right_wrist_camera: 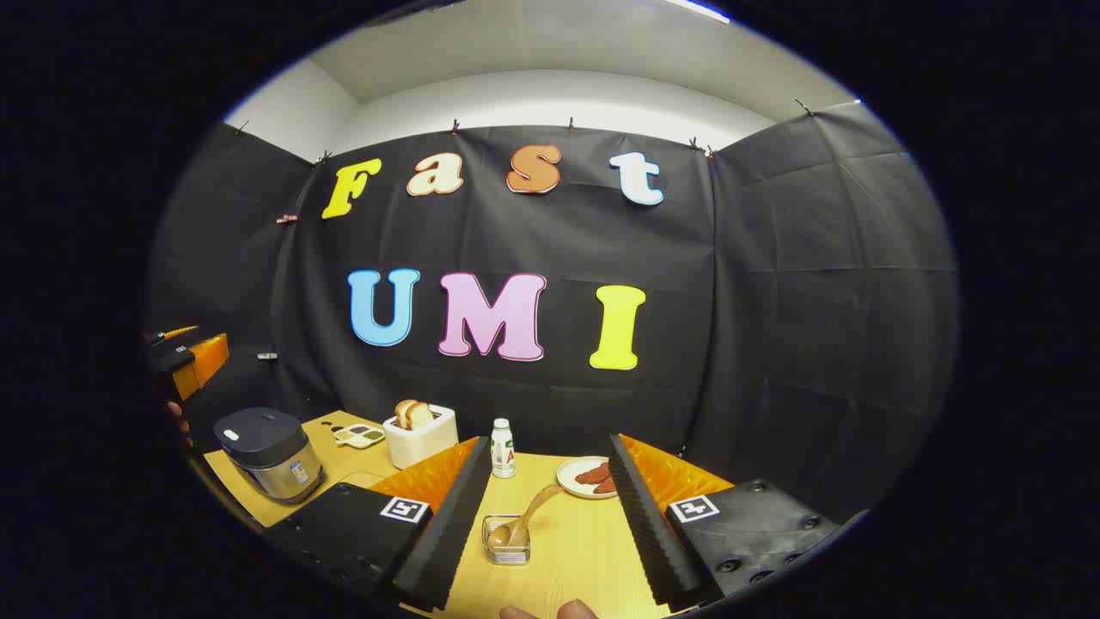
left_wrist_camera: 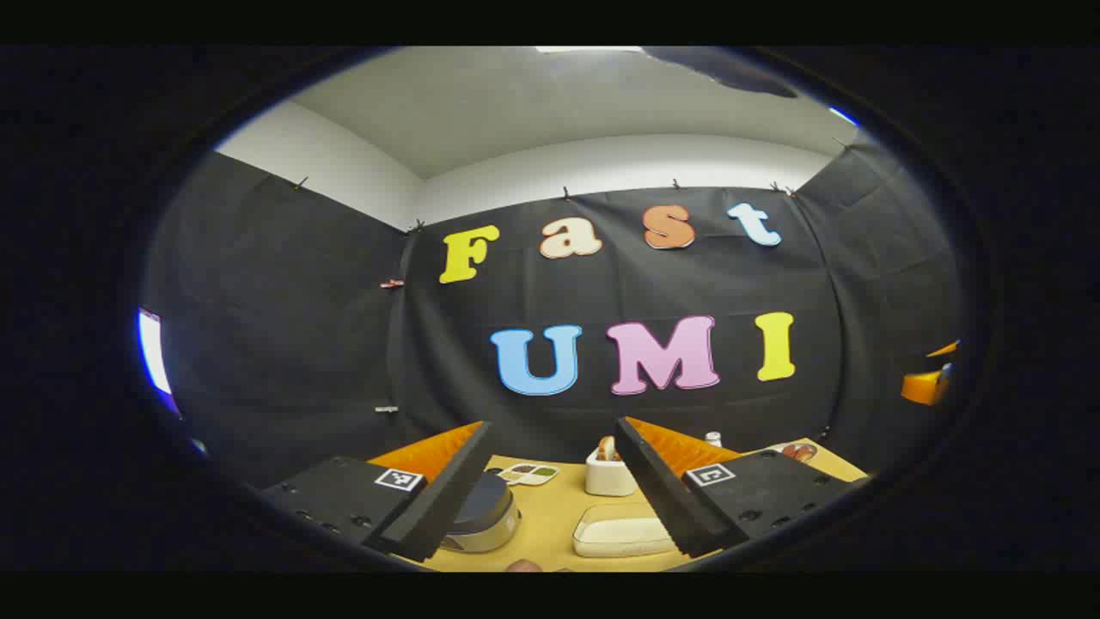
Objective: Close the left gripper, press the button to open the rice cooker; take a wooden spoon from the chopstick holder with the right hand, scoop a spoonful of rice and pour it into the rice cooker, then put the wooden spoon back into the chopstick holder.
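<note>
The rice cooker (right_wrist_camera: pixel 268 451), dark lid shut, stands at the table's left end. In the left gripper view the rice cooker (left_wrist_camera: pixel 485 516) sits low, partly behind one finger of my open left gripper (left_wrist_camera: pixel 552 430). A shallow white tray of rice (left_wrist_camera: pixel 623 529) lies between its fingers. In the right gripper view a wire chopstick holder (right_wrist_camera: pixel 507 542) holds a wooden spoon (right_wrist_camera: pixel 526 514) that leans to the right. It sits between the spread fingers of my open right gripper (right_wrist_camera: pixel 548 443), which holds nothing. The left gripper (right_wrist_camera: pixel 185 357) hangs above the cooker at the far left.
A white toaster (right_wrist_camera: pixel 419 434) with bread stands at the back beside a small sauce dish (right_wrist_camera: pixel 361 436). A small bottle (right_wrist_camera: pixel 503 449) and a plate of red slices (right_wrist_camera: pixel 589 475) stand behind the holder. The tabletop (right_wrist_camera: pixel 576 550) is light wood. The black cloth wall closes in behind the table.
</note>
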Action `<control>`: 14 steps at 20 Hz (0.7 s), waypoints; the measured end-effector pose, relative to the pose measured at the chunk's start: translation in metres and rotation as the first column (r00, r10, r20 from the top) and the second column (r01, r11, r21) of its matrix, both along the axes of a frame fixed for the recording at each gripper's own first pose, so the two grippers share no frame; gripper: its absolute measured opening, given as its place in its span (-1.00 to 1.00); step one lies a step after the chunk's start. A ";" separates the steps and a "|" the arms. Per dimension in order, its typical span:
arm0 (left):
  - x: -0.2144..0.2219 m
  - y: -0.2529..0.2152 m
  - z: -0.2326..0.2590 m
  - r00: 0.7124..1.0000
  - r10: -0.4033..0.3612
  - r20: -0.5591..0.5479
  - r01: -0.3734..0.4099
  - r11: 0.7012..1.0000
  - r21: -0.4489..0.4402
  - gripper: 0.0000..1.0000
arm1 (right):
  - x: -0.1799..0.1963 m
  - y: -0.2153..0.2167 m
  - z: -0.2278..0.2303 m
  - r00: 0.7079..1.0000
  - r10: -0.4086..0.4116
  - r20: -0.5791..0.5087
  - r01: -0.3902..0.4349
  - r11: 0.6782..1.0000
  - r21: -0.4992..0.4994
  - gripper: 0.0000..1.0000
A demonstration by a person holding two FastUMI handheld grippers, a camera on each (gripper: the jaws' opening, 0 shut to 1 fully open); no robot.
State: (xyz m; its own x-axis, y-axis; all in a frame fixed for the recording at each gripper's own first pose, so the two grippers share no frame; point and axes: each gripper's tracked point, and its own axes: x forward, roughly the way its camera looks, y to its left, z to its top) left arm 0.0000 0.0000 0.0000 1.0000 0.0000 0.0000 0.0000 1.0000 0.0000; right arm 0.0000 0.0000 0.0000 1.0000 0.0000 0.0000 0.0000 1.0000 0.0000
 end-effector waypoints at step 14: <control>0.026 -0.004 0.083 0.997 -0.075 -0.010 0.075 0.997 -0.036 0.97 | 0.005 0.028 0.035 0.999 0.054 0.007 -0.054 0.998 0.025 0.72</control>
